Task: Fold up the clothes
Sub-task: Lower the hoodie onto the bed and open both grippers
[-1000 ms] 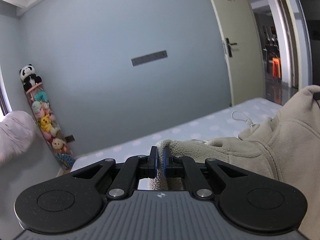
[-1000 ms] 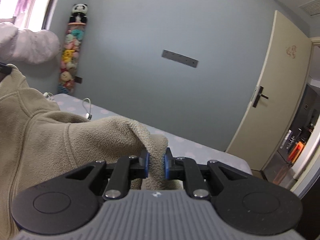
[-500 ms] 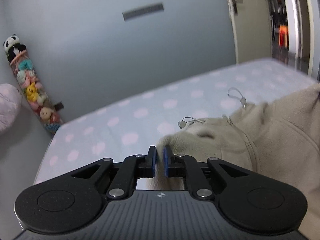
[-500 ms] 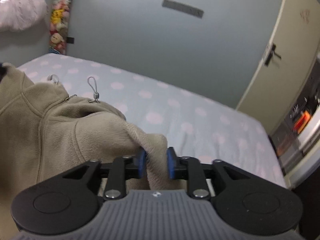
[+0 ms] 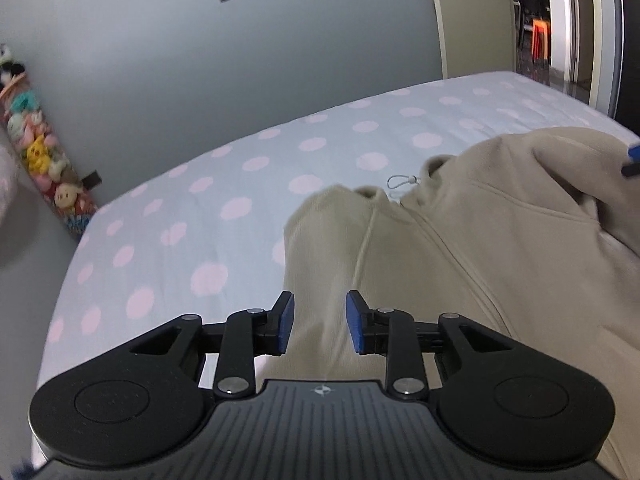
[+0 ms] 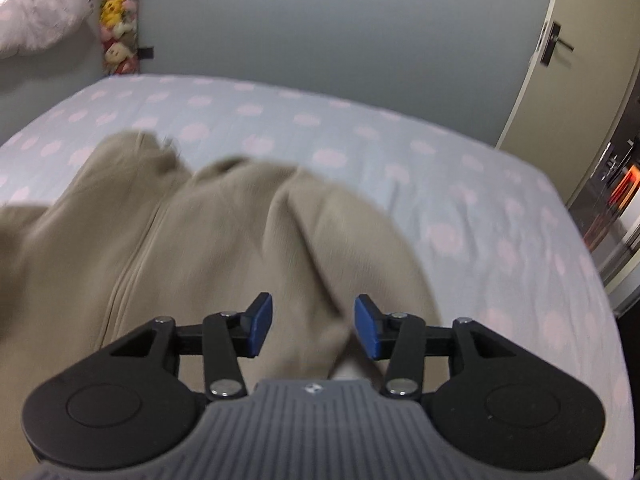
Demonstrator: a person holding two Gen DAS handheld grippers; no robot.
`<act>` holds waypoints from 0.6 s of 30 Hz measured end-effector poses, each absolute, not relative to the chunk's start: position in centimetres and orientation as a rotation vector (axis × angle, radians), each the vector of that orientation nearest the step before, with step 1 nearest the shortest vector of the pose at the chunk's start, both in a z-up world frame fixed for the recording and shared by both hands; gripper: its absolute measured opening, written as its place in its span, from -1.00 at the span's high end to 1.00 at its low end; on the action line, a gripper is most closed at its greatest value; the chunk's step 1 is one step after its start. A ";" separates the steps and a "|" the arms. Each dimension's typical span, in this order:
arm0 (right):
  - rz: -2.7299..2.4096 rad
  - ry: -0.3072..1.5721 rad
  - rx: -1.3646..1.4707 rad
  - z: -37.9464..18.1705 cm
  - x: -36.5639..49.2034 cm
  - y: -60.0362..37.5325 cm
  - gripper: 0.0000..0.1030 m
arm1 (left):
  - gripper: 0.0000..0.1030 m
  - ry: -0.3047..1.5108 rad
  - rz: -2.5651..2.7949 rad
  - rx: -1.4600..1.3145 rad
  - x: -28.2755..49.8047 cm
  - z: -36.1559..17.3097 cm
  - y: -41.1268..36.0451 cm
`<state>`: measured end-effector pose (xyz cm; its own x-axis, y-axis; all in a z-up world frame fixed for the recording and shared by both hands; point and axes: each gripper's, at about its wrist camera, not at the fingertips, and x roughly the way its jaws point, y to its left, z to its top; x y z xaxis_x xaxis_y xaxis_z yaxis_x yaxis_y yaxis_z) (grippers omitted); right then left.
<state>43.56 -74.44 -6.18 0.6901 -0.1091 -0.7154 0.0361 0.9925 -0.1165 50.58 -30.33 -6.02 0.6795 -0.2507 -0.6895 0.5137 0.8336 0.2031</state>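
Two wrist views over a bed. We hold the left gripper (image 5: 320,326) above the beige fleece jacket (image 5: 460,264), its blue pads (image 5: 286,322) spread apart with nothing pinched between them; fabric shows in the gap below. We hold the right gripper (image 6: 314,330) likewise, its pads (image 6: 366,332) spread wide over a raised fold of the same jacket (image 6: 224,240), gripping nothing. The jacket lies on the bed sheet (image 5: 208,216), pale blue with pink dots, zipper running down its front and collar toward the far wall. A loop of cord (image 5: 402,181) rests at the collar. In the left corner of the room, a tall column of stuffed toys (image 5: 44,156) leans against the grey wall. A door (image 6: 560,56) stands to the right. The right view is blurred.
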 end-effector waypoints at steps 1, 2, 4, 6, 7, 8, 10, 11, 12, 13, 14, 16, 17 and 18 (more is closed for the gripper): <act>-0.074 0.820 -0.090 -6.7 42.4 -74.5 0.00 | 0.43 0.707 -0.450 0.389 49.8 -6.1 -29.7; -0.064 0.836 -0.073 -7.4 41.0 -74.4 -0.02 | 0.40 0.711 -0.453 0.380 48.6 -6.2 -28.8; -0.047 0.860 -0.050 -8.8 38.1 -74.2 -0.09 | 0.39 0.721 -0.456 0.371 46.4 -6.5 -27.3; -0.026 0.881 -0.020 -10.2 35.0 -73.9 -0.12 | 0.39 0.733 -0.465 0.347 44.0 -7.1 -25.9; -0.014 0.890 0.000 -11.0 33.4 -73.7 -0.12 | 0.39 0.738 -0.469 0.331 42.7 -7.5 -25.2; -0.008 0.899 0.020 -11.7 31.8 -73.4 -0.12 | 0.39 0.747 -0.470 0.316 41.4 -7.9 -24.6; -0.003 0.918 0.074 -13.1 28.5 -72.9 -0.12 | 0.39 0.765 -0.469 0.293 38.9 -8.7 -23.6; -0.004 0.924 0.089 -13.6 27.0 -72.7 -0.12 | 0.39 0.771 -0.469 0.284 37.6 -9.1 -23.2; -0.005 0.931 0.105 -14.1 25.5 -72.5 -0.12 | 0.38 0.776 -0.469 0.275 36.4 -9.5 -22.9; -0.006 0.937 0.120 -14.6 24.0 -72.3 -0.13 | 0.37 0.781 -0.469 0.266 35.1 -9.9 -22.5; -0.007 0.943 0.135 -15.1 22.5 -72.1 -0.12 | 0.30 0.786 -0.470 0.259 33.9 -10.2 -22.3; -0.015 0.950 0.130 -15.5 20.1 -71.6 -0.13 | 0.20 0.788 -0.464 0.259 31.8 -10.8 -22.3; -0.017 0.953 0.128 -15.8 19.0 -71.3 -0.13 | 0.19 0.789 -0.460 0.265 30.7 -11.1 -22.4; -0.019 0.957 0.116 -16.1 18.2 -71.1 -0.13 | 0.19 0.789 -0.457 0.270 29.7 -11.5 -22.5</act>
<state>18.17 -71.13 -16.06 0.5763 0.0351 -0.8165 0.0675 0.9936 0.0904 29.71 -22.53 -11.46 0.6149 -0.2923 -0.7324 0.4899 0.8694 0.0643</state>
